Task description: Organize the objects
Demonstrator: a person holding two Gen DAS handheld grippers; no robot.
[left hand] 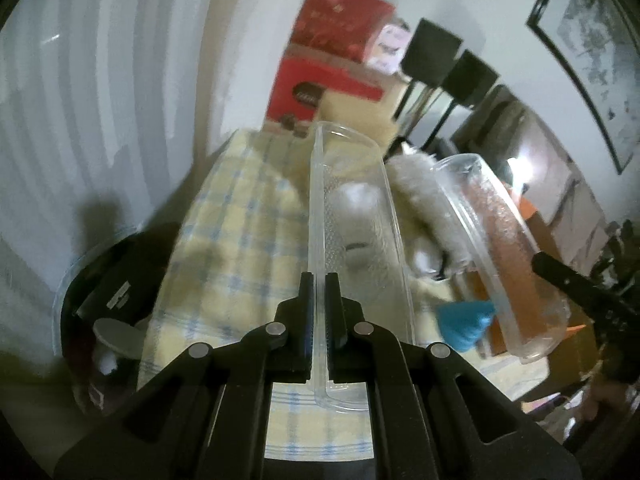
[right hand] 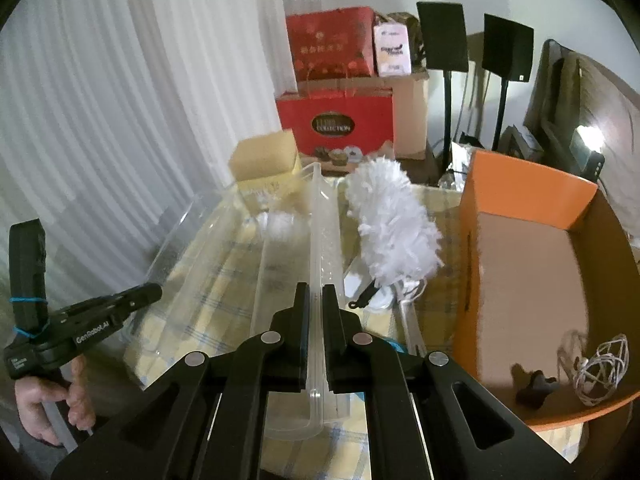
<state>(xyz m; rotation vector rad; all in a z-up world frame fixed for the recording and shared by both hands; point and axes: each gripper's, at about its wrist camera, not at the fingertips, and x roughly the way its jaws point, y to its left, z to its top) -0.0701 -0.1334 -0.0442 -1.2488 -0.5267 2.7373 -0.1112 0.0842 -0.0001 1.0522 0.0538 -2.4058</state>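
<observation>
**Spotter:** What have you got hold of?

**Operator:** Both sets are clamped shut. My left tongs (left hand: 319,280) pinch one long wall of the clear bin (left hand: 320,184), and my right tongs (right hand: 317,292) pinch the opposite long wall. The plastic runs straight between the pads on each side.

**Spotter:** So where does the bin sit relative to you?

**Operator:** It spans the gap between my two hands, over the checked cloth (left hand: 224,240) on the counter. Its long axis runs away from me, in line with both sets of tongs, and I'm gripping at the near end. I can't tell from here whether the far end is off the cloth.

**Spotter:** Which hand leads?

**Operator:** Neither, I'd say. Each holds its own wall, so the two have to travel together and keep the same spacing, or the thin walls will flex and could slip out.

**Spotter:** Anything close by?

**Operator:** The feather duster (right hand: 392,220) lies just to the right of the wall in my right tongs, running about parallel to it. The orange box (right hand: 520,200) stands beyond that, open on top, so it's nearer my right hand. If the bin swings right, I think that wall meets the duster first.
</observation>
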